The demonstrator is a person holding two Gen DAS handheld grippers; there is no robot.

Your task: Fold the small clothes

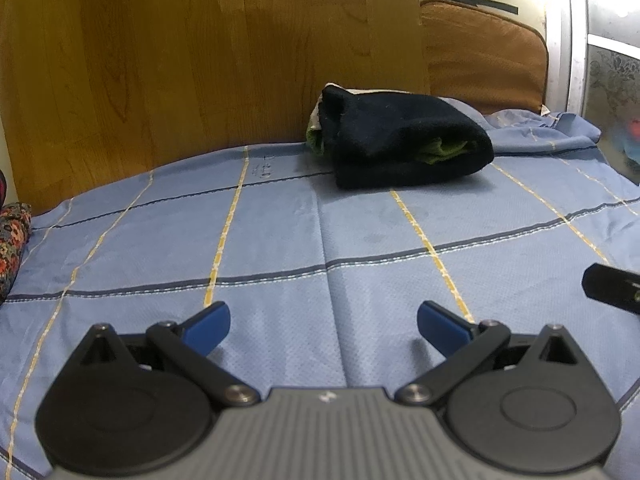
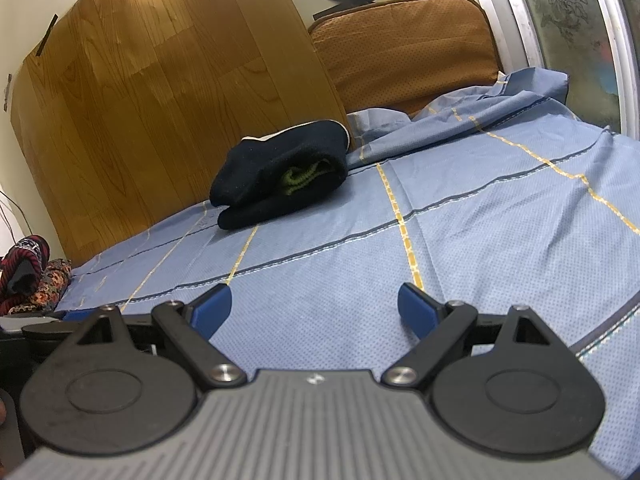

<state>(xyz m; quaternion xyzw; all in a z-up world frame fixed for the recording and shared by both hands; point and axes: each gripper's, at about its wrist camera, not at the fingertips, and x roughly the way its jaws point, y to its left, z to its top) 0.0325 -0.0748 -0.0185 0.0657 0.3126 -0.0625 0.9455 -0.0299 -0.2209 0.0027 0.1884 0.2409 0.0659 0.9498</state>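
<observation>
Dark garment (image 1: 404, 140) already folded into a thick bundle near the far edge of the blue checked sheet (image 1: 280, 240), well apart from left gripper (image 1: 323, 326) and right gripper (image 2: 315, 307), both spread wide, holding nothing; seemingly little left to fold.

free: blue sheet (image 1: 280, 232) ahead | obstacle: folded dark garment (image 1: 404, 142) against wood panel (image 1: 200, 60)
</observation>
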